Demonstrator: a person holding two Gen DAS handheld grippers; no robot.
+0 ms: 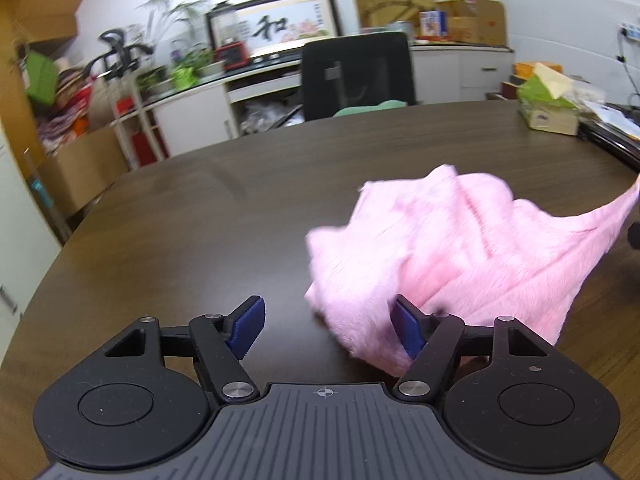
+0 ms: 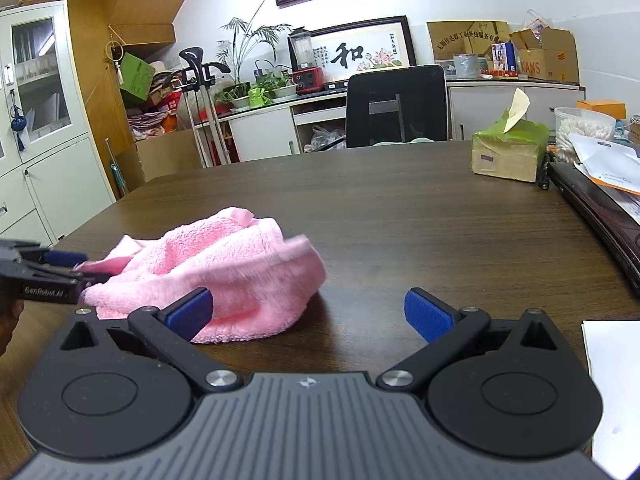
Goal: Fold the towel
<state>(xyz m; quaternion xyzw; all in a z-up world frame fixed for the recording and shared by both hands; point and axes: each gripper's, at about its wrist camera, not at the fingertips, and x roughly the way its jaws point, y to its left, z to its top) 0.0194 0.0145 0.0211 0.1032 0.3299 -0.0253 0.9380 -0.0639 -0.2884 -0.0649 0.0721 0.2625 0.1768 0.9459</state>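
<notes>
Towel (image 2: 224,276) of soft pink terry lies crumpled on the dark wooden worktop (image 2: 400,220), limp and light, best taken at a hemmed corner, while left gripper (image 1: 328,326) and right gripper (image 2: 308,314) both stand wide open, holding nothing.

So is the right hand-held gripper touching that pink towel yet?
Cannot tell. In the right wrist view the right hand-held gripper is open, and its left blue finger overlaps the pink towel, but no plain contact or gap shows.
</notes>
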